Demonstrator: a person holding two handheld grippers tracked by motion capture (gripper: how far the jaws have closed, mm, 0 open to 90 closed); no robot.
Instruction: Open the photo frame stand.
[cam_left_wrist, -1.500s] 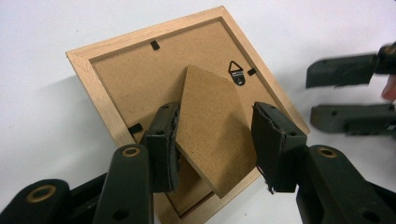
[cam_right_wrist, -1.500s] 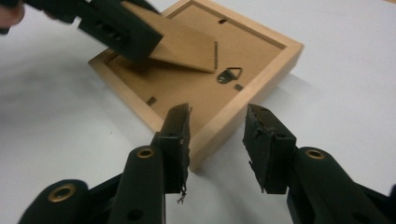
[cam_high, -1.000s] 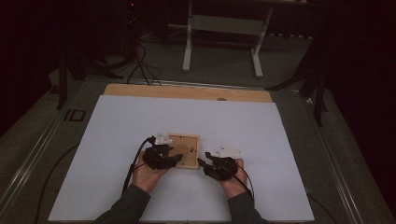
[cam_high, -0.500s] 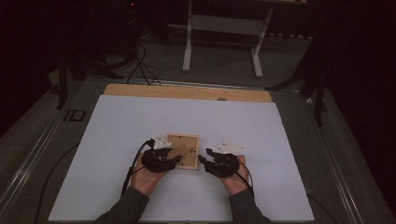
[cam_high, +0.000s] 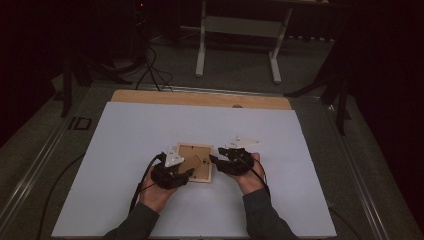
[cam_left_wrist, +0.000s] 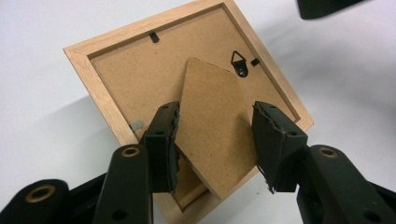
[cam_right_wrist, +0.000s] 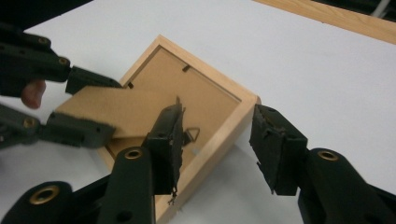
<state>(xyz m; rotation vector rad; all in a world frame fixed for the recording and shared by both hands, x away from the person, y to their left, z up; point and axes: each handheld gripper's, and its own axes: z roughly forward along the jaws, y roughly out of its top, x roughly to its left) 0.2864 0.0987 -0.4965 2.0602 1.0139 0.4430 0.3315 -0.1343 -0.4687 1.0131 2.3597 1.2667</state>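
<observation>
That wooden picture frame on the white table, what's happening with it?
A person works on the picture frame, which lies face down on the white table. The left hand-held gripper has its jaws on either side of the frame's cardboard stand, lifted off the backing. The right hand-held gripper sits at the frame's corner; its jaws have just been opening, with the wooden edge between them but not squeezed.

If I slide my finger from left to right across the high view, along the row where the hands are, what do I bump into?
Left gripper → wooden picture frame, lying back-up → right gripper, all on the white sheet.
</observation>
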